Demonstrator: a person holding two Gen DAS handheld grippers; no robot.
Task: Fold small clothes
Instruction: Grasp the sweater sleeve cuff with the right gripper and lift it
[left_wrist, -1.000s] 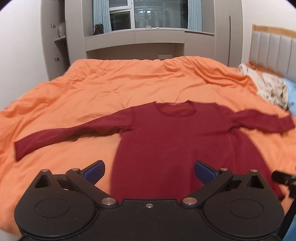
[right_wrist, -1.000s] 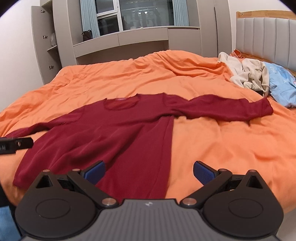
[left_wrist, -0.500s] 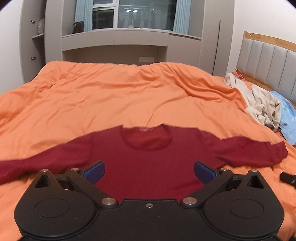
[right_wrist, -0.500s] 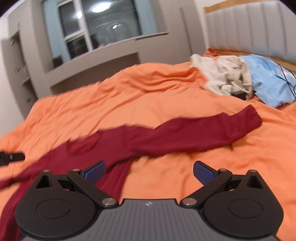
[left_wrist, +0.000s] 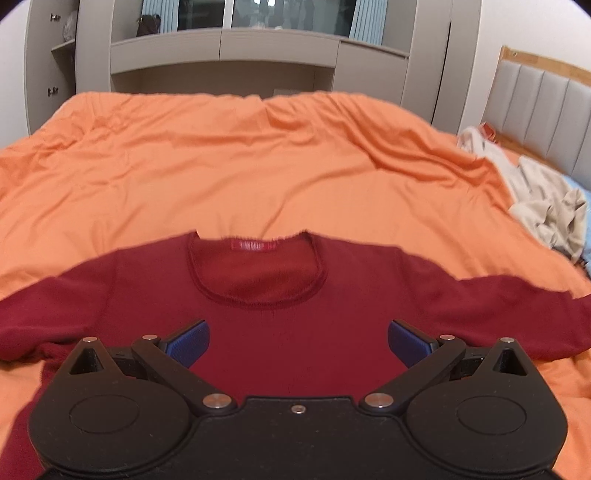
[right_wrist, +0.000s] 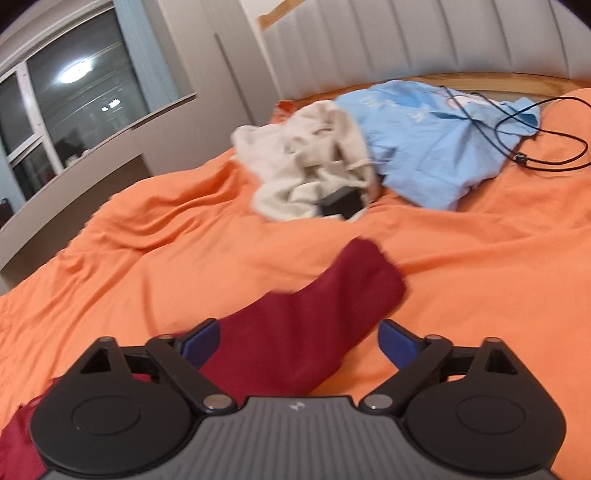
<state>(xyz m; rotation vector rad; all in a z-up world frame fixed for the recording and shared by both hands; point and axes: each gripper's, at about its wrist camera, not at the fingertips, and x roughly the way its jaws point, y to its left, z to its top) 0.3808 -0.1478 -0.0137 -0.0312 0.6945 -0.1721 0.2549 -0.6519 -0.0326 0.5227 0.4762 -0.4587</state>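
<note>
1. While the dark red long-sleeved knit sweater (left_wrist: 295, 295) lies flat, front up, on the orange bed cover (left_wrist: 258, 158), it fills the lower half of the left wrist view, its round neckline and red label sitting at the centre of the frame.
2. The left gripper (left_wrist: 298, 341) sits at the bottom centre of that view with its blue-padded fingers (left_wrist: 188, 341) spread wide above the sweater's chest, holding nothing.
3. Both sleeves run outward to the left and right edges of the frame.
4. In the right wrist view, the right gripper (right_wrist: 298, 341) is likewise wide open and empty, at the bottom centre, with the sweater's sleeve (right_wrist: 314, 317) lying between its fingers.
5. The sleeve cuff (right_wrist: 376, 266) ends near the middle of the frame, flat on the cover.
6. A crumpled cream garment (right_wrist: 306, 173) and a light blue garment (right_wrist: 436, 136) lie touching in the upper centre and upper right, well apart from the cuff.
7. A thin black cable (right_wrist: 535, 122) loops over the blue garment at the upper right.
8. A grey padded headboard (right_wrist: 406, 40) stands along the top.
</note>
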